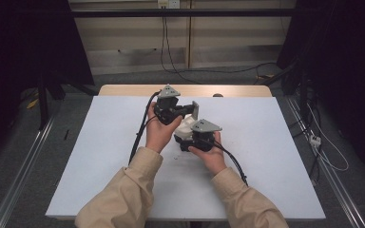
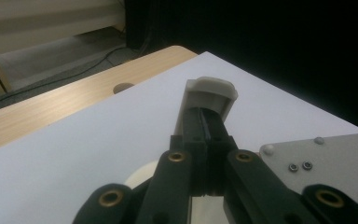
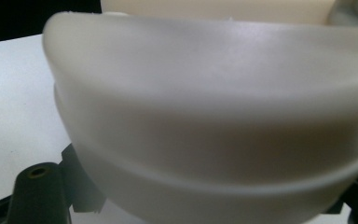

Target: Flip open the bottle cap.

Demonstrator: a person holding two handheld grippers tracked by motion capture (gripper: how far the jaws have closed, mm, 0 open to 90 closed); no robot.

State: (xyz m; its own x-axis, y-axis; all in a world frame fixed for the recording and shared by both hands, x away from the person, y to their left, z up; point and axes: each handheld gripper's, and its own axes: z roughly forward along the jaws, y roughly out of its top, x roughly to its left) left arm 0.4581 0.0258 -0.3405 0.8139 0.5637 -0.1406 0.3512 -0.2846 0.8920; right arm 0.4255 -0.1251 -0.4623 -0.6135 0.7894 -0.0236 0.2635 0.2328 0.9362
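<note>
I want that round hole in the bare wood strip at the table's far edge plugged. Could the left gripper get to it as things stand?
Probably not yet: the left gripper is shut on a white flap. The path to the hole itself looks free.

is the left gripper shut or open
Shut. In the left gripper view the left gripper has its black jaws pressed together on a flat white lid, with no gap between them.

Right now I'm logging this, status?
Left tool shut on white flap. Right tool around white container, grip unclear. Nothing in the way.
</note>
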